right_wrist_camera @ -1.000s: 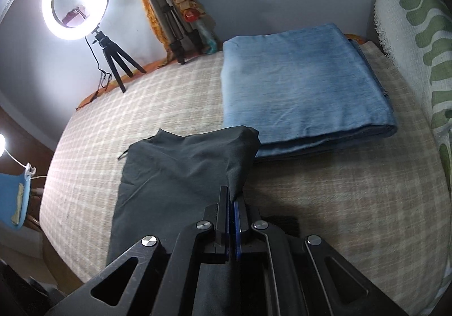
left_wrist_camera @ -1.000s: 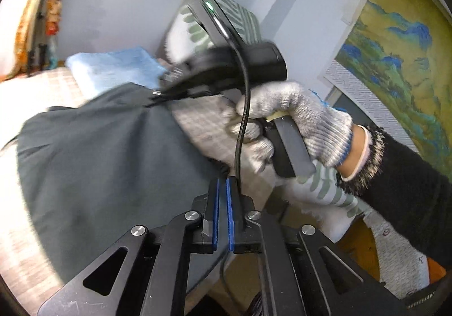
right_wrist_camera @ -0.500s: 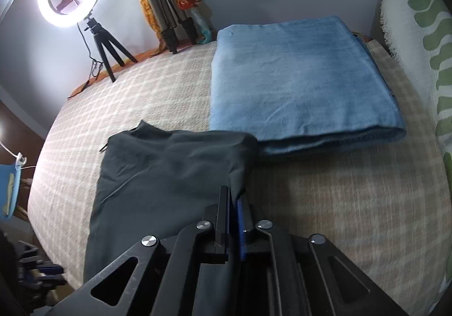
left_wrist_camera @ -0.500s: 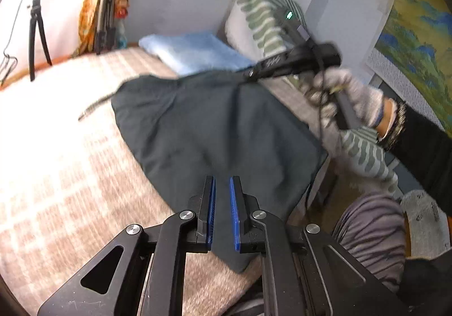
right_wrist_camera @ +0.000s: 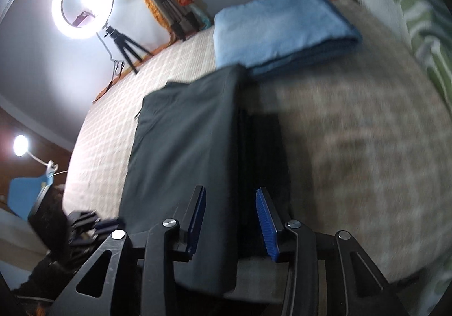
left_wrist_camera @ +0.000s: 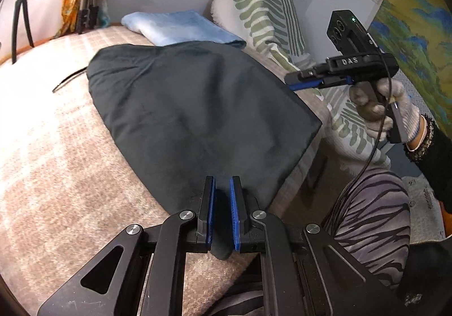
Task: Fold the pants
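Blue pads line both tools, and on the left hand-held gripper (left_wrist_camera: 222, 213) they stand a little apart with the near corner of the pants (left_wrist_camera: 197, 107) lying loosely between them; whether the cloth is pinched at all I cannot tell, but the gap says it is not clamped. The right hand-held gripper (right_wrist_camera: 230, 220) has its jaws spread wide, straddling a folded edge of the same dark cloth without touching it; seen from the left wrist view it sits beside the pants' far right corner at the side edge of the bed (left_wrist_camera: 50, 163). Outward from there the pants lie spread flat as a dark grey sheet across the bed's near right part, their near corner drooping over the front edge, their far end close to a folded blue blanket (right_wrist_camera: 276, 25) by the striped pillow (left_wrist_camera: 254, 5). Judging by the soft drape and shallow creases, the fabric is light, limp and fairly smooth, so it should sag from any single hold and may slip from a weak pinch. Two corners of one short edge look like the best holds, taken deep enough to catch all layers, then carried over together so the fold lands square. A ring light (right_wrist_camera: 84, 2) stands beyond the far edge.
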A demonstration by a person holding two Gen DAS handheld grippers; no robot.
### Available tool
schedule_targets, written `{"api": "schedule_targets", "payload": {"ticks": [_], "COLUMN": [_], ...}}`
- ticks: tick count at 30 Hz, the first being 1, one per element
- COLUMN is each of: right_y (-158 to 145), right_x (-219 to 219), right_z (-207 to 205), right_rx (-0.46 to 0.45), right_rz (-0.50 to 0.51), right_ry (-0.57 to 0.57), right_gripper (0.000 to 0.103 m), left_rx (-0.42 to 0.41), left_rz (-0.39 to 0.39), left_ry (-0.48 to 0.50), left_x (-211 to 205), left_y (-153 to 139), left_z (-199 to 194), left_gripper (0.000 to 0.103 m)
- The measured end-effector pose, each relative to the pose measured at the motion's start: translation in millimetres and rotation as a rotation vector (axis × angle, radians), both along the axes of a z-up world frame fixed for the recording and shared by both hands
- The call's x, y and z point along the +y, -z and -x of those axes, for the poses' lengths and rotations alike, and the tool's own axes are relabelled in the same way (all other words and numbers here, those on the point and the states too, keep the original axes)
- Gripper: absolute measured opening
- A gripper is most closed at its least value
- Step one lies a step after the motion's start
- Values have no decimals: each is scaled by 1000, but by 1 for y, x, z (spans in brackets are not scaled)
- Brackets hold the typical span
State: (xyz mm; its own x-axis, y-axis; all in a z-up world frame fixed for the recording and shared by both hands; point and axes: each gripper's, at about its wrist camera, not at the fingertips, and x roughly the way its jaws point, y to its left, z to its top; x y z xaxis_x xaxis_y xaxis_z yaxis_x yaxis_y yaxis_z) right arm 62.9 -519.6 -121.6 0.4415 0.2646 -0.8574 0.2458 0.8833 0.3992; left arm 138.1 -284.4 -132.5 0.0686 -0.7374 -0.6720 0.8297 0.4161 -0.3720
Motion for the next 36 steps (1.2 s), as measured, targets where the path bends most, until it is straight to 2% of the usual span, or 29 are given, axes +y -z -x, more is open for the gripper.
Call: {"api": "schedule_targets", "payload": {"ticks": [5,8,10,12,16,21,26,32,36], "right_y": [11,15,16,15,7,-1,7,17,17], "right_x": [9,17,23,25,24,17,11,8,9], "right_z": [13,16,16,18,22,26,30,26,25], "right_rx": [40,48,58,52,38,34,51,65,72], "right_rz": [-17,-29,9,36,77,122,145,161,181], "right_ry": [-40,-62,-73,-75,-74,-74,-71,-75,-88], "right_gripper": [40,29,12,6,1,0,0,0,0], "left_rx": [8,8,3,-1,0,1,21,-7,-43], "left_rz": [-1,4,1,-1,11,34,32,11,-9], "left_ry": [10,11,16,16,-16,-101,-170,-204,-220], "left_x": [-4,-5,-7,-8,-2,13,25,28,24], "left_y": [6,6,6,4,-4,-15,-22,-28,-32], "left_z": [4,4,4,5,2,-13,-32,-38,-38], "left_gripper": [9,9,9,9,21,41,42,42,48]}}
